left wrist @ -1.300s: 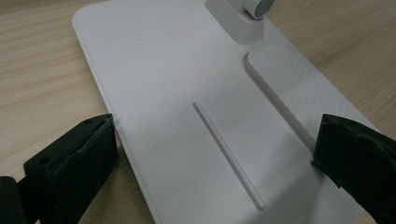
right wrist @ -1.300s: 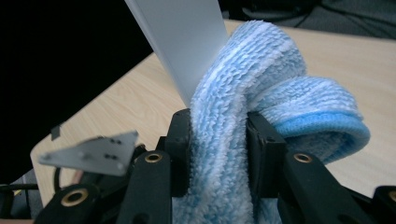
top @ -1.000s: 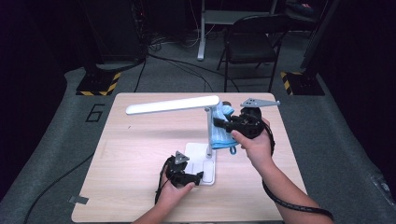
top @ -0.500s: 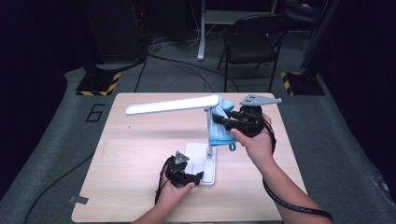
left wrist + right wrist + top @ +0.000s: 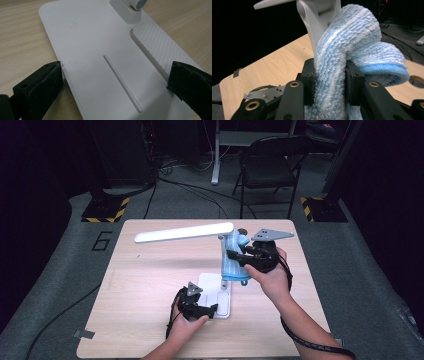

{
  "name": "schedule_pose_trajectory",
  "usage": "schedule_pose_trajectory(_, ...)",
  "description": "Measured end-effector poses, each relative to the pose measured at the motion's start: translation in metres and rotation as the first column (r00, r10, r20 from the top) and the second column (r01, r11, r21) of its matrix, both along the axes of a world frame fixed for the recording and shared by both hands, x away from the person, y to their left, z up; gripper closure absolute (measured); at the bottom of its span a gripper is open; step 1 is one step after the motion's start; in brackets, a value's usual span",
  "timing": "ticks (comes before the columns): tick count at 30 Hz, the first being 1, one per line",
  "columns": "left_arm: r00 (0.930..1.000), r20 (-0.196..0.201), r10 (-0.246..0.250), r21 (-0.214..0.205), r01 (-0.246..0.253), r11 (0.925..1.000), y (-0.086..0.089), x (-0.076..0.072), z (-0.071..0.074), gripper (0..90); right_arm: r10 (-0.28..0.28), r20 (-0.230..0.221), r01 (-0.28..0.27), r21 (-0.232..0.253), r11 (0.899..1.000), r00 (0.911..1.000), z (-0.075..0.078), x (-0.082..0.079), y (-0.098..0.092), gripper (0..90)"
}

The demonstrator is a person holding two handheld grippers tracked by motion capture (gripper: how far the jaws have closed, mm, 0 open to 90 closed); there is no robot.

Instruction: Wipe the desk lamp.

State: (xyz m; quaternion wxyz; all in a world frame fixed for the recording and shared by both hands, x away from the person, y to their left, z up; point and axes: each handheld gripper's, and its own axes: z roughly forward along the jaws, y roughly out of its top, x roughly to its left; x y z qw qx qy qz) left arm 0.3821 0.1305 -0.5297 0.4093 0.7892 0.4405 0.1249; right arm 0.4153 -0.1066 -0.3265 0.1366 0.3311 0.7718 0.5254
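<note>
A white desk lamp stands on the wooden table, its long head pointing left and its flat base near the front. A fluffy blue cloth is wrapped against the lamp's upright stem. My right gripper is shut on that cloth, which is pinched between both pads. My left gripper straddles the front of the base. Each of its pads sits against one side edge of the base.
A folding chair and dark equipment stand on the floor behind the table. A round cable hole lies in the tabletop past the cloth. A strip of tape marks the front left corner.
My right gripper and the cloth have shifted only slightly against the lamp stem. The left gripper has stayed on the base.
</note>
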Motion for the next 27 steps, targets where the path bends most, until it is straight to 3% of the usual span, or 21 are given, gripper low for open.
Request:
schedule_pose_trajectory(6, 1.0000, 0.000, 0.000, 0.000, 0.000, 1.0000, 0.000, 0.000, 0.000, 0.0, -0.004, -0.071, 0.004, 0.008, 1.000, 0.9975, -0.025, 0.004, -0.003, 65.8)
schedule_pose_trajectory(12, 1.0000, -0.001, -0.003, 0.002, 0.003, 1.0000, 0.000, 0.000, 0.000, 0.0, -0.009, -0.112, 0.009, -0.004, 1.000, 0.9937, -0.057, 0.005, -0.005, 65.7)
schedule_pose_trajectory(17, 1.0000, -0.001, -0.003, 0.002, 0.003, 1.0000, 0.000, 0.000, 0.000, 0.0, -0.019, -0.174, 0.016, -0.017, 1.000, 0.9846, -0.091, 0.010, -0.007, 65.7)
schedule_pose_trajectory(19, 1.0000, -0.003, -0.002, 0.002, 0.002, 1.0000, 0.000, 0.000, 0.000, 0.0, -0.028, -0.214, 0.024, -0.021, 0.999, 0.9764, -0.104, 0.011, -0.007, 65.6)
schedule_pose_trajectory(27, 1.0000, -0.002, -0.003, 0.003, 0.003, 1.0000, 0.000, 0.000, 0.000, 0.0, -0.055, -0.258, 0.037, -0.074, 0.997, 0.9646, -0.140, 0.016, -0.006, 62.9)
